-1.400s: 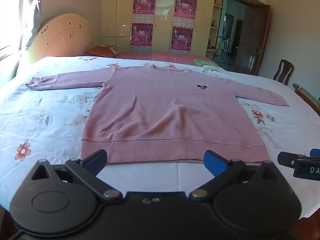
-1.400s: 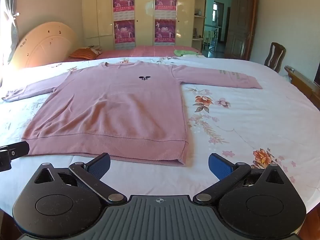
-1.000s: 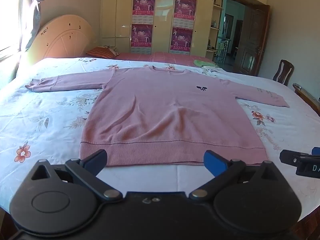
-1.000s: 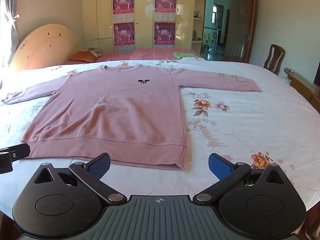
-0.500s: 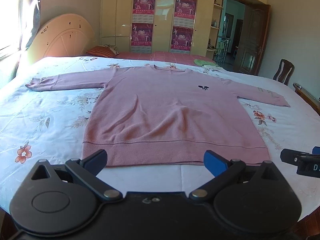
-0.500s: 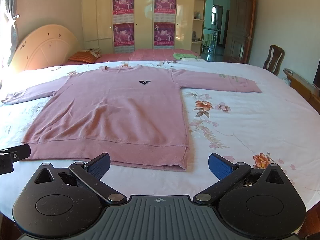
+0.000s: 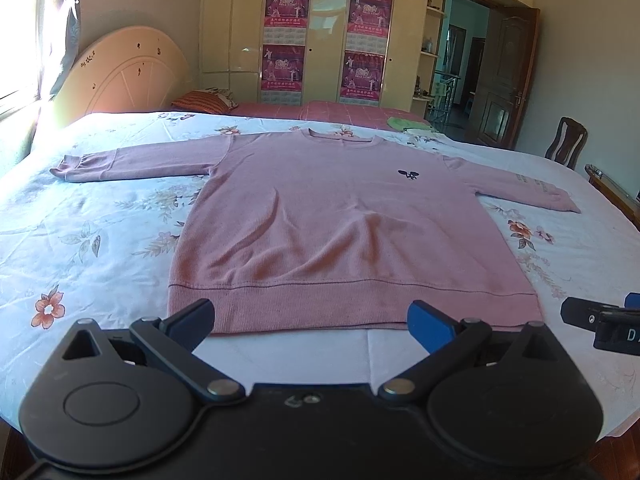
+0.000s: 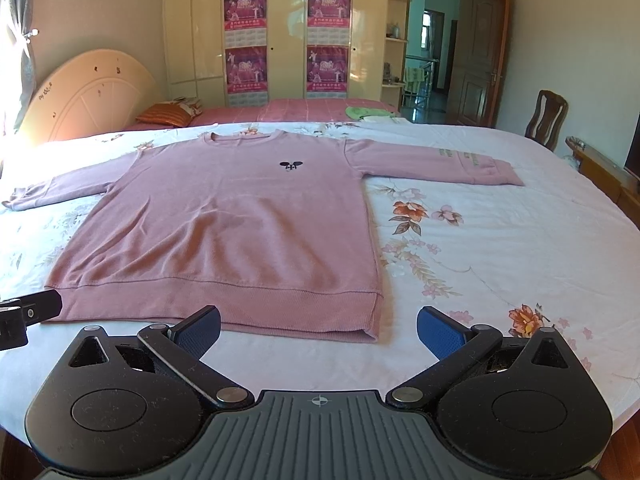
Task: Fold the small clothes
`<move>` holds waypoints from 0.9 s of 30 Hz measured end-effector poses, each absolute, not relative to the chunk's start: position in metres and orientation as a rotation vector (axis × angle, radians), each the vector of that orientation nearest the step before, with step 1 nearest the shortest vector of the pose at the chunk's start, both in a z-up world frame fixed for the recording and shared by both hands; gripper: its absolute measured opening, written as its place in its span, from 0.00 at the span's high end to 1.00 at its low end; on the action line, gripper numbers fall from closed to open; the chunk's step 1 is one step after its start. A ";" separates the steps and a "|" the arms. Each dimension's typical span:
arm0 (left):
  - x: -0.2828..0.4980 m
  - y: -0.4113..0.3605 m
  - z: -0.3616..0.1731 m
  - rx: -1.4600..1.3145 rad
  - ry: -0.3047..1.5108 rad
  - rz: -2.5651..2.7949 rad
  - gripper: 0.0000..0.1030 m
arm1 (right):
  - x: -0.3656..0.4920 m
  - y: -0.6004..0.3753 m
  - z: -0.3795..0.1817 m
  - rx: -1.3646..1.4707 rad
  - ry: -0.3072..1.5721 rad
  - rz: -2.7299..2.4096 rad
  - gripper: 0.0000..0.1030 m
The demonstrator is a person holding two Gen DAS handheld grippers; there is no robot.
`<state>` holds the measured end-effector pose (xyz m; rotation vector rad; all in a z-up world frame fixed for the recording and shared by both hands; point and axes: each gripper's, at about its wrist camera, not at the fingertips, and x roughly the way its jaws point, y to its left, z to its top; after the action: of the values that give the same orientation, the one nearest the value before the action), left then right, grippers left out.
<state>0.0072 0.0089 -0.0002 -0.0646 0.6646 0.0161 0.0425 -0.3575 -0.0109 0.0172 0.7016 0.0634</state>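
Left wrist view: I'm looking at the pink sweater [image 7: 344,232] lying flat, front up, on the floral bedsheet [image 7: 80,232], hem toward me and neckline pointing away to the wardrobe [image 7: 320,20]. Its long axis is running sleeve to sleeve, across my view. I'm holding the left gripper [image 7: 310,318] spread wide and empty, just short of the hem's left half. I'm holding the right gripper [image 8: 318,326] equally released, facing the hem's right corner. Each sleeve is lying out to its own side, so I'm judging each gripper nearer its own sleeve.

Bare bedsheet [image 8: 500,264] beside the sweater [image 8: 240,232] gives free passage.
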 end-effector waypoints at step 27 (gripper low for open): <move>0.002 0.016 0.002 -0.061 0.662 0.014 0.00 | 0.040 -0.351 -0.013 0.018 0.698 0.064 0.00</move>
<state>0.0021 0.0163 0.0016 -0.0613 0.6625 0.0136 0.0398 -0.3507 -0.0134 0.0180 0.6978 0.0643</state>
